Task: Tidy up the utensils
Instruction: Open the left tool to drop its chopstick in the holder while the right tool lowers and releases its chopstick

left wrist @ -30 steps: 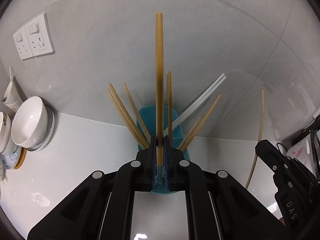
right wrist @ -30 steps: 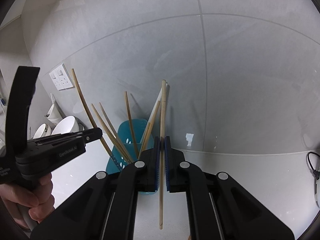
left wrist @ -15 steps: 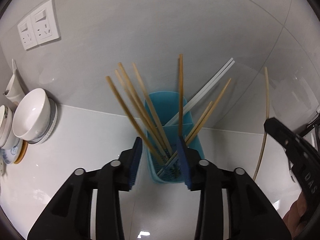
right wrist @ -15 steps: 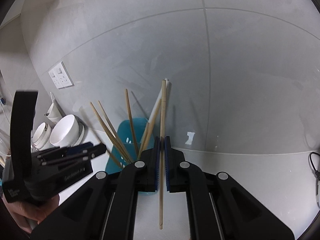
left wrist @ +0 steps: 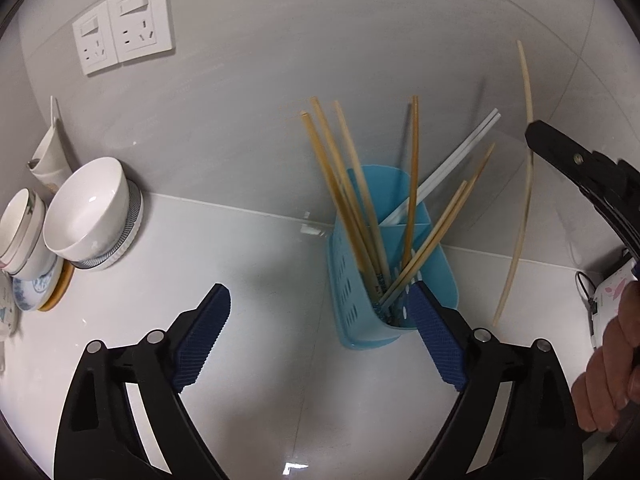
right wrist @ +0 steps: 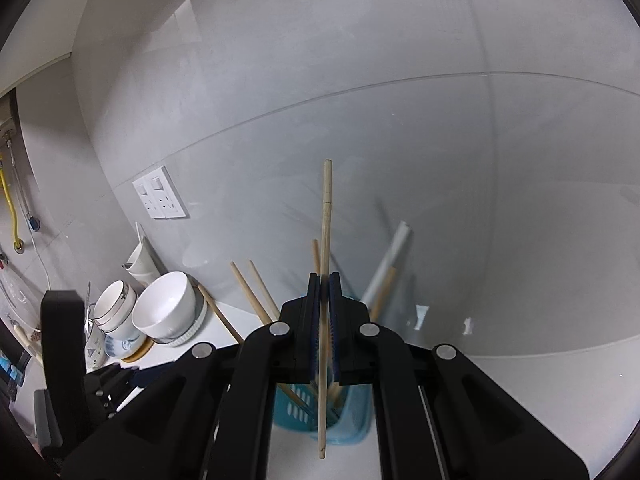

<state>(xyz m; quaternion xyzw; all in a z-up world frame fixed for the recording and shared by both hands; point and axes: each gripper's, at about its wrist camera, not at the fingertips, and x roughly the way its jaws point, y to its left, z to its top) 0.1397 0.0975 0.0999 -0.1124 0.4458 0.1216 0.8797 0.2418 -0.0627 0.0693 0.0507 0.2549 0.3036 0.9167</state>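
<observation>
A blue slotted holder (left wrist: 438, 268) stands on the white counter by the wall, with several wooden chopsticks (left wrist: 352, 200) and a white pair (left wrist: 460, 160) leaning in it. My left gripper (left wrist: 316, 300) hangs in front of the holder, its jaws opening wide with nothing between them. Its right finger sits next to the holder's rim. My right gripper (right wrist: 324, 284) is shut on a pale wooden chopstick (right wrist: 327, 200), held upright just above the holder (right wrist: 356, 412). In the left wrist view, that right gripper (left wrist: 536, 132) and its chopstick (left wrist: 526, 200) show to the right of the holder.
Stacked white bowls (left wrist: 88, 208) and small dishes sit on the counter at the left, near a wall socket (left wrist: 124, 24). A hand (left wrist: 604, 392) holds the right gripper's handle. A white device with a cable (left wrist: 608, 300) lies at the far right.
My left gripper let go of its chopstick, which now stands in the holder, and its jaws spread wide. The right gripper carried its chopstick closer, over the holder.
</observation>
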